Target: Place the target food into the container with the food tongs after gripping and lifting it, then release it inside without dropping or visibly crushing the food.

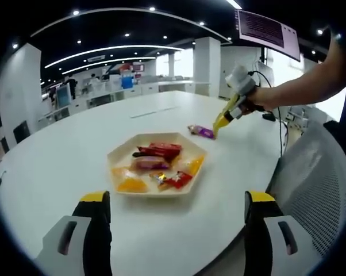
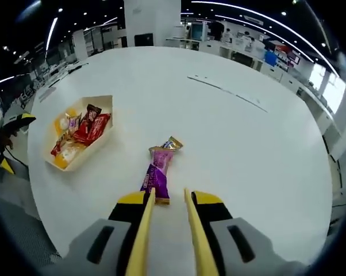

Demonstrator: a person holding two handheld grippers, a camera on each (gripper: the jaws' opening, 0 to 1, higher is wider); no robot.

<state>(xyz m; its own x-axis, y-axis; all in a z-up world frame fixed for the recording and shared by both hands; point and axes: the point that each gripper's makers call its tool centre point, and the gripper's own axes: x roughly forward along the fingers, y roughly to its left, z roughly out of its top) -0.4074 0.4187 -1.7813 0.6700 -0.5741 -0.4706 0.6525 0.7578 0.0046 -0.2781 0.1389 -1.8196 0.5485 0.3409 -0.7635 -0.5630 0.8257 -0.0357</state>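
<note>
You're at the approach, right on the edge of the grip: your right claw point(image 2: 168, 198) carries the yellow food tongs point(image 2: 143, 230), and their two arms run forward with the tips reaching the near end of the purple-wrapped snack point(image 2: 157, 175) lying flat on the white counter point(image 2: 248, 149). A smaller gold-and-blue wrapped piece point(image 2: 172, 143) lies touching its far end. The tong arms stand slightly apart, so the right claw looks clamped on the tongs yet not squeezed home; the snack isn't lifted. In the left gripper view, the tong tips point(image 1: 219, 123) sit just beside the purple snack point(image 1: 201, 131), while your left claw point(image 1: 179, 201) hangs released, jaws wide apart, holding nothing, near the counter edge. The container point(image 1: 119, 154), a pale hexagonal tray with wrapped sweets in it, sits well apart from the target. Next I'd say: straddle the wrapper with both tips, close gently, just enough to hold without crushing, lift clear, then carry it across to the tray point(image 2: 103, 101).
</note>
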